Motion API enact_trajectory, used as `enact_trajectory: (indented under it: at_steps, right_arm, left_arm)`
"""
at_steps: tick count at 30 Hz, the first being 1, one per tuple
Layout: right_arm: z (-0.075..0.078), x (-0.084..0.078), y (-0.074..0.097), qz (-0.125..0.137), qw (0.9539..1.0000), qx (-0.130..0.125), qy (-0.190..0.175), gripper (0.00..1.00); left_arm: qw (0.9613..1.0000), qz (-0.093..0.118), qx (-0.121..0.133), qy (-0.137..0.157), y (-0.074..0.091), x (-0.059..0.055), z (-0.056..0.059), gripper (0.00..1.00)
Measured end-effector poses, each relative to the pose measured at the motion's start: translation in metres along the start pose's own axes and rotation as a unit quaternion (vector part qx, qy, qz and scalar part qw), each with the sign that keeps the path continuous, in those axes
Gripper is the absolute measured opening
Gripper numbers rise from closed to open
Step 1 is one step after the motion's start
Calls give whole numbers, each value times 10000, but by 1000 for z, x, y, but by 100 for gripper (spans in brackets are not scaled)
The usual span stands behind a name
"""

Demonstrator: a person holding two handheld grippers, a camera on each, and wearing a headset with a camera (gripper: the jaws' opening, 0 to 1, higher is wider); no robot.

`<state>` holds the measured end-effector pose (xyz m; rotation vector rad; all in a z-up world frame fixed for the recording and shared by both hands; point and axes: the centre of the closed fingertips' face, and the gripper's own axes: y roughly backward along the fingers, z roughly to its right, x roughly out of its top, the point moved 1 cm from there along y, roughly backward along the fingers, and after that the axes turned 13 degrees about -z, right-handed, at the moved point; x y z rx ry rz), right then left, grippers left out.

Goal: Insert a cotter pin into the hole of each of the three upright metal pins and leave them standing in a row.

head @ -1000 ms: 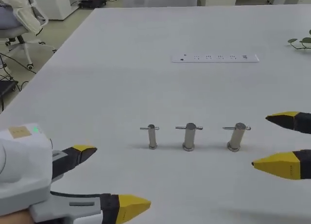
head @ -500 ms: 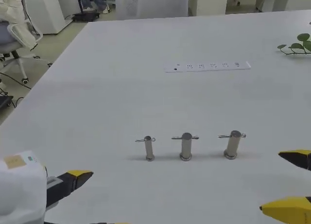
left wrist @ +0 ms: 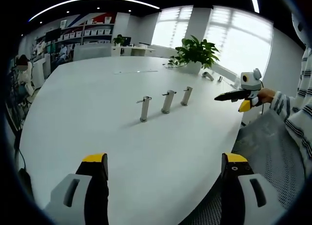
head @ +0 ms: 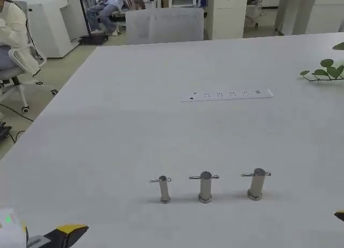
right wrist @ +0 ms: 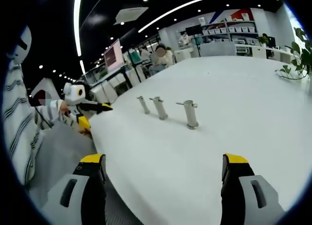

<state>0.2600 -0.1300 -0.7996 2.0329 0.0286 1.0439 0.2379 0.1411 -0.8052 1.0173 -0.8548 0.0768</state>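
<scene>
Three upright metal pins stand in a row on the white table: the left pin point(head: 164, 189), the middle pin point(head: 205, 186) and the right pin point(head: 256, 183). Each has a thin cotter pin through its top. The same row appears in the left gripper view point(left wrist: 144, 109) and in the right gripper view point(right wrist: 190, 113). My left gripper point(left wrist: 163, 162) is open and empty, well back from the row; one of its yellow fingertips point(head: 70, 231) shows at the head view's bottom left. My right gripper point(right wrist: 163, 162) is open and empty too, off the table's near edge.
A white power strip point(head: 226, 95) lies farther back on the table. A leafy sprig point(head: 324, 70) rests at the far right. Office chairs and a seated person point(head: 12, 35) are beyond the table's left edge. The table point(head: 134, 119) is bare around the row.
Both grippers have drawn back toward me from beside the row and mostly left the head view. The head camera has tilted up. The three pins stand as before.
</scene>
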Motion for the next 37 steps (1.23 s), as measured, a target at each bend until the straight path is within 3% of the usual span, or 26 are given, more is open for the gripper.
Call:
enact_trajectory:
  at_steps: [13, 16, 24, 37]
  right_arm:
    - [3, -9, 1, -227, 9995, -212, -85, 100]
    - [4, -7, 1, -233, 9994, -237, -126, 100]
    - [10, -6, 8, -215, 9988, -373, -248, 100]
    - [2, -17, 10, -439, 9982, -262, -320, 100]
  left_arm:
    - [9999, -48, 6, 100, 0, 0, 5, 96]
    - [9999, -17, 93, 88, 0, 3, 3, 98]
    - [9998, -89, 23, 175, 2, 2, 11, 96]
    - [9995, -91, 10, 287, 3, -3, 23, 96]
